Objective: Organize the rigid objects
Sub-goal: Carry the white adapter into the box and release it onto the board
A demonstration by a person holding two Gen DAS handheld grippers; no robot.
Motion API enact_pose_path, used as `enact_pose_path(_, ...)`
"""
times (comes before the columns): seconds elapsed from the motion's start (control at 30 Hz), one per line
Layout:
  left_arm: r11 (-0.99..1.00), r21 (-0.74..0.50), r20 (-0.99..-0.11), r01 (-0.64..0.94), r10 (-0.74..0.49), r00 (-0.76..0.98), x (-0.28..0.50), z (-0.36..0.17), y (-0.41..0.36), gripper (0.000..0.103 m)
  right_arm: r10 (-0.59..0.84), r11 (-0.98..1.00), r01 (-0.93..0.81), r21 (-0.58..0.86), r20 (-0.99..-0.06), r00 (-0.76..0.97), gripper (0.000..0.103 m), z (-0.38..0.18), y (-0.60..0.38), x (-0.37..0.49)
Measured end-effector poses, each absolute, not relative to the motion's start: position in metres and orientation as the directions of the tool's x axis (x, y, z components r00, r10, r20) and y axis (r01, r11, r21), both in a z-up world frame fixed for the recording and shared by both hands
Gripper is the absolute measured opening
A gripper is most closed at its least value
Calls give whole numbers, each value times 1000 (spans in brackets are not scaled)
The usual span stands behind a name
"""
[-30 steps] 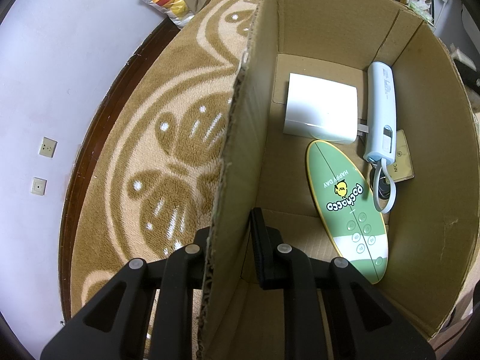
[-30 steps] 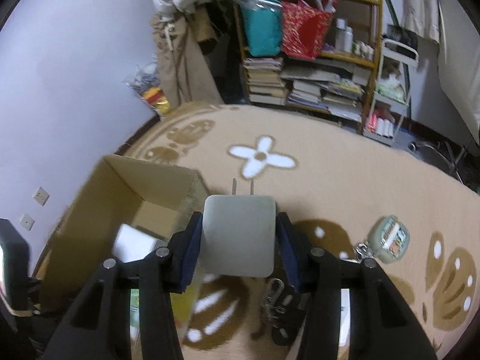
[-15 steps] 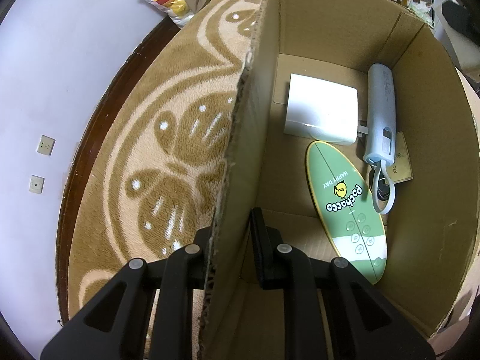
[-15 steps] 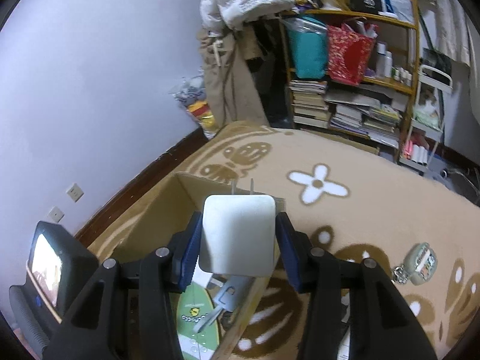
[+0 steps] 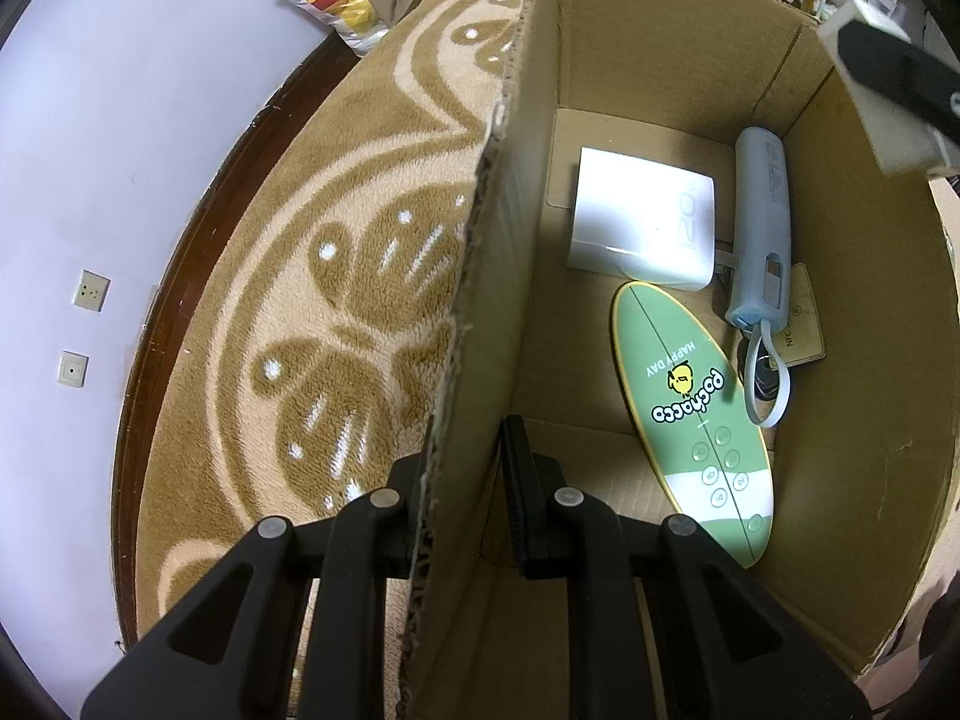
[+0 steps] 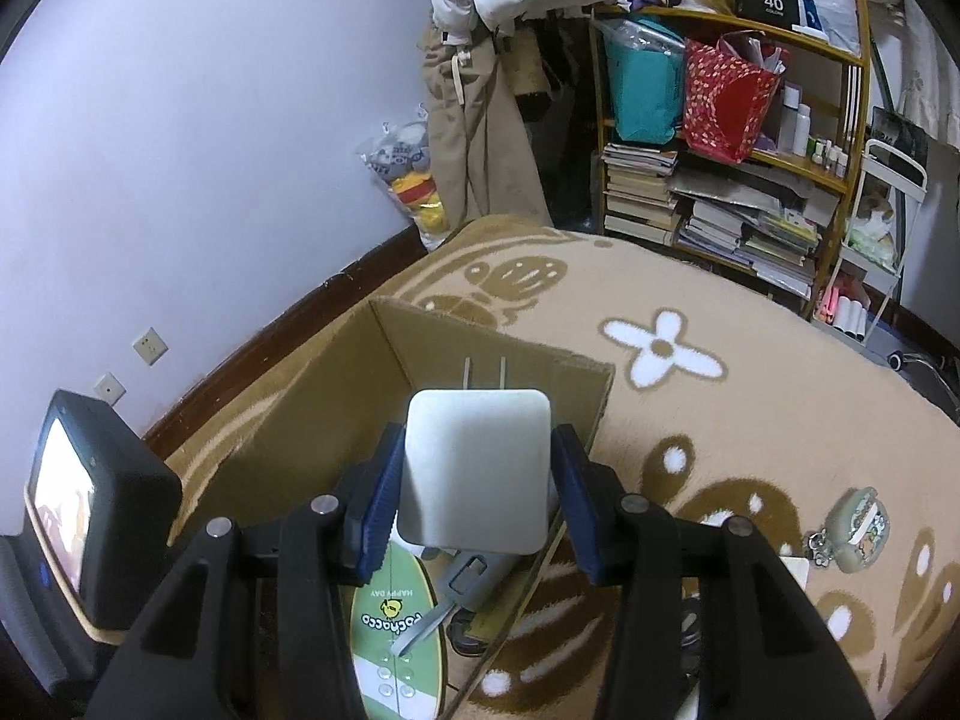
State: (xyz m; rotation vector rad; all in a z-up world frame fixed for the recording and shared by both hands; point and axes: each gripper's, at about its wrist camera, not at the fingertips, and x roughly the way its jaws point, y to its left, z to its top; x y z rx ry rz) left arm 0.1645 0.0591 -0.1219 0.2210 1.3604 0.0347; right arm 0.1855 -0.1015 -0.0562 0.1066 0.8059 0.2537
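My left gripper is shut on the left wall of an open cardboard box, one finger inside and one outside. Inside lie a white charger block, a pale blue power bank, a green oval board and a tan card. My right gripper is shut on a white plug adapter, prongs pointing away, held above the box. In the left wrist view that adapter hangs over the box's right rim.
The box sits on a tan patterned rug. A small green pouch with keys lies on the rug at right. A bookshelf and hanging clothes stand behind. A device with a lit screen is at left.
My right gripper has carried the adapter leftward over the box and rolled; it now shows at the left wrist view's upper right. The left gripper has not moved.
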Motion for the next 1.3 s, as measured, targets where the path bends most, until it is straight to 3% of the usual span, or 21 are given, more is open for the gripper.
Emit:
enact_pose_path(0.27,979,176,-966,102,151,211,164,-122,59,16,233,972,-190,140,-706,669,52,-62,-94,181)
enact_pose_path(1.1,980,169,-967,102,144,211,163,-121,60,16,261,965,-172,196,-704,661,54,-64,-95,182)
enact_pose_path(1.17,981,163,-968,101,139,210,164,-121,61,16,264,965,-173,199,-702,662,62,-63,-96,181)
enact_pose_path(1.3,981,165,-967,98,142,212,164,-120,60,16,260,965,-172,196,-678,687,87,-52,-99,175)
